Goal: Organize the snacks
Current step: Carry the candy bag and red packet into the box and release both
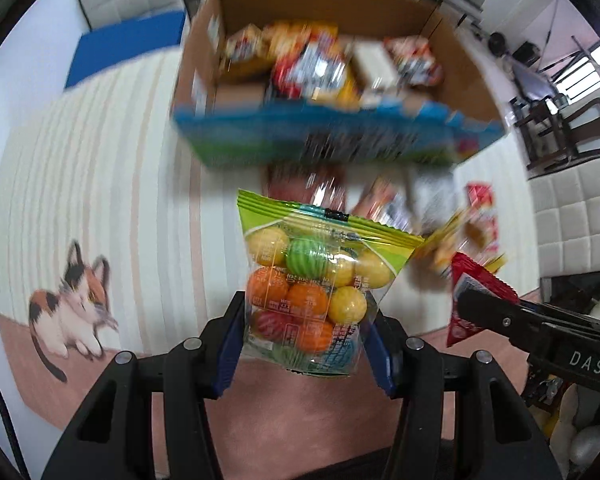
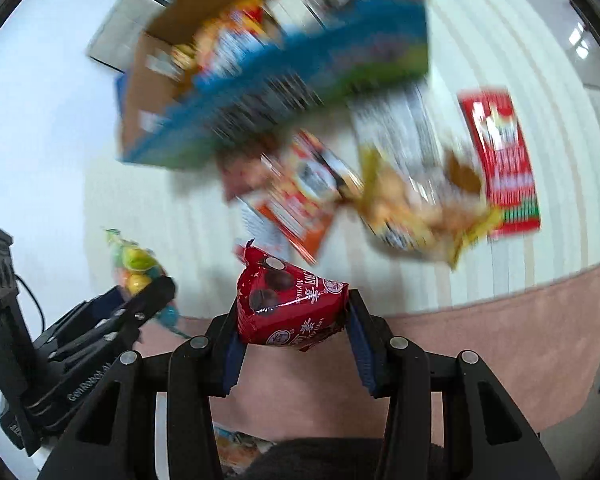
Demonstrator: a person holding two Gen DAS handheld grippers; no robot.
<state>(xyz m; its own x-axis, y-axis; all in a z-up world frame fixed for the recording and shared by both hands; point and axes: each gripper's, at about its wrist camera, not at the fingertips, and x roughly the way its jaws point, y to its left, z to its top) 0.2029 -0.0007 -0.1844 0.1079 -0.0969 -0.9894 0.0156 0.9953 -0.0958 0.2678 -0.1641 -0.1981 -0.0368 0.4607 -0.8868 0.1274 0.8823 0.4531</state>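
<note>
A: What is held in the left tongs (image 1: pixel 306 344)?

B: A clear gumball bag (image 1: pixel 320 280) with a green top is gripped between the blue pads (image 1: pixel 230 356). Yellow, orange, green and red balls can be seen through the film. The lower part of the bag is clamped, and the green top stands free above the tongs.

A: And the right tongs (image 2: pixel 292 332)?

B: They are closed on a red chocolate packet (image 2: pixel 288 308), which is pinched at both sides and tilted. In the left view the same packet is seen at the right, held in the other black tongs.

A: Where is the box (image 1: pixel 332 92)?

B: A cardboard box with a blue printed front is seen beyond both tongs, on the striped mat (image 1: pixel 100 160). It is open at the top, and several wrapped snacks are packed inside; they are too blurred to be told apart.

A: Is anything left outside it?

B: Yes. Loose packets lie on the mat just in front of the box: an orange-and-white packet (image 2: pixel 300 196), a yellow bag (image 2: pixel 416 208) beside it, and a red packet (image 2: pixel 500 160) nearer the mat's right edge. Whether the yellow bag touches the orange one cannot be told through the blur.

A: What else is on the mat?

B: A calico cat (image 1: pixel 72 304) is printed near its left side, above a pink border (image 1: pixel 300 408) along the near edge.
</note>
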